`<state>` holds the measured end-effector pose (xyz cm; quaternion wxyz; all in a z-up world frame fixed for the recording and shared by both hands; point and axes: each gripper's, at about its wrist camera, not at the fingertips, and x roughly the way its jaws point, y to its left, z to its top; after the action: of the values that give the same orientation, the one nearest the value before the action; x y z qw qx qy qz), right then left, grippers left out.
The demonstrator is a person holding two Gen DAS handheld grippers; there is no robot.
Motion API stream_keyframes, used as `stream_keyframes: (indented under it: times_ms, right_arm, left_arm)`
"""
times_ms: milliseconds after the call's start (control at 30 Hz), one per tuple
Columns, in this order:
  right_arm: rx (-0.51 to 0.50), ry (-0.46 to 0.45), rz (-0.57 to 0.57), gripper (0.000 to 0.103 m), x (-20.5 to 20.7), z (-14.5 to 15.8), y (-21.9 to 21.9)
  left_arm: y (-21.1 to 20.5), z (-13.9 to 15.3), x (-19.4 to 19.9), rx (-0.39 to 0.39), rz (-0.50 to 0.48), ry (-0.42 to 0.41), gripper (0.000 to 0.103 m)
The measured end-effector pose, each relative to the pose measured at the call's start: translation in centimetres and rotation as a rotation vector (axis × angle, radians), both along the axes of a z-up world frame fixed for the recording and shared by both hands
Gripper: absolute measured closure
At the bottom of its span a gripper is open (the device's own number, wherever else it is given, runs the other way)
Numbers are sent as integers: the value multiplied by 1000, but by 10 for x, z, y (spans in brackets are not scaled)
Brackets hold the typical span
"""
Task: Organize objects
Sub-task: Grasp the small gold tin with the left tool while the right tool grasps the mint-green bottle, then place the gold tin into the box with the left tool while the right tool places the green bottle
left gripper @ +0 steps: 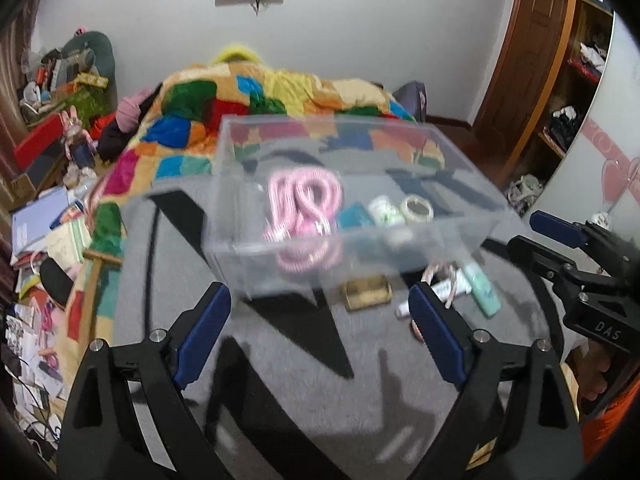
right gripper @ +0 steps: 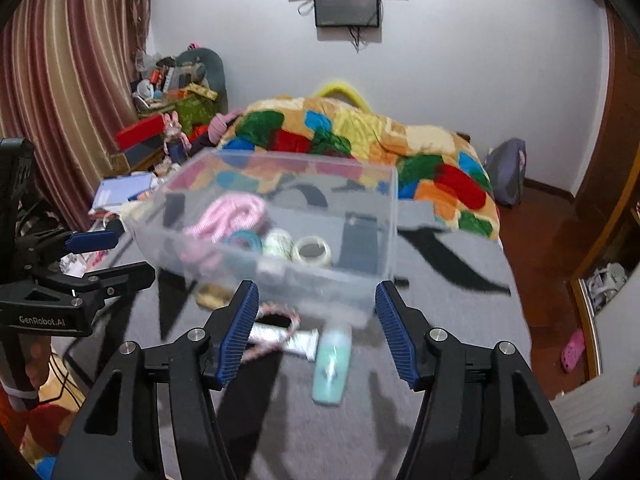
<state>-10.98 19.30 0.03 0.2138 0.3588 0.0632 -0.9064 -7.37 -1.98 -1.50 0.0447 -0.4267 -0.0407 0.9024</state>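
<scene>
A clear plastic box (left gripper: 440, 236) (right gripper: 344, 280) stands on the grey blanket and holds a pink coiled cord (left gripper: 304, 200) (right gripper: 228, 212), a teal tape roll (left gripper: 354, 216), a white-green roll (left gripper: 386, 210) and a clear tape roll (left gripper: 418, 208) (right gripper: 314, 252). In front of it lie a mint-green tube (left gripper: 482, 286) (right gripper: 332, 364), a white tube (right gripper: 280, 336) with a pink-white cord (right gripper: 276, 314) over it, and a brass tin (left gripper: 368, 296). My left gripper (left gripper: 320, 320) is open and empty before the box. My right gripper (right gripper: 316, 320) is open above the tubes.
A colourful patchwork quilt (left gripper: 256, 108) (right gripper: 360, 136) lies behind the box. Cluttered books and boxes (left gripper: 52, 220) fill the left side. A wooden wardrobe (left gripper: 560, 80) stands right. The right gripper shows in the left wrist view (left gripper: 560, 248); the left gripper shows in the right wrist view (right gripper: 92, 256).
</scene>
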Motion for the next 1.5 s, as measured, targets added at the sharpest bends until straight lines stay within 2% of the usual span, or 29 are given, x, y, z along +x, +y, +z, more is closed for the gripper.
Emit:
stream_keyframes:
  times_ms: [100,233,367,433,600,633,700,733,767,800,867,1033,1200,1367,1500]
  right_arm:
    - [23,-46,-9,46,1,-20,3]
    - [37,-107,-22,46,-1,-46,8]
    - [32,-139,-39,46,-5,-59,12]
    - [28,-159,-39,46,-9,-65,12]
    - [26,-158,-35,59,-8,-75,10]
    - [26,-151,-37,61,-7,-74,10]
    - [31,-139,-43,76,-6,-73,9]
    - [29,-138,-43,80,-5,-72,10]
    - [25,-139,-43,80,-4,-71,11]
    - [16,-143,-42,80,-4,-70,13]
    - [6,-145,-45,80,-4,-69,15]
    - [1,-134,-41,80,4,-63,19]
    - [-10,-88,-29,80,20,-45,22]
    - [-42,-25,-21,80,28,-19,18]
    - [-59,41,-51,80,20,3,14]
  left_arm:
    - [6,-19,-5,4,-3,-42,13]
    - [16,-40,-17,3,-3,-93,26]
    - [25,-50,-27,0,16,-107,26]
    - [30,-51,-30,-32,29,-92,26]
    - [38,-51,-35,-62,52,-81,27]
    - [41,-52,-36,-68,54,-86,29]
    - [46,-55,-37,-82,51,-91,35]
    - [49,-55,-36,-106,49,-83,39]
    - [51,-55,-35,-113,39,-78,46]
    - [53,-55,-33,-118,33,-73,48]
    - [56,-54,-31,-119,22,-66,62]
    - [51,-53,-22,-95,-1,-61,62]
    - [35,-46,-11,-2,-14,-76,62]
    - [25,-23,-3,30,-12,-28,62]
    - [21,6,1,46,-13,31,62]
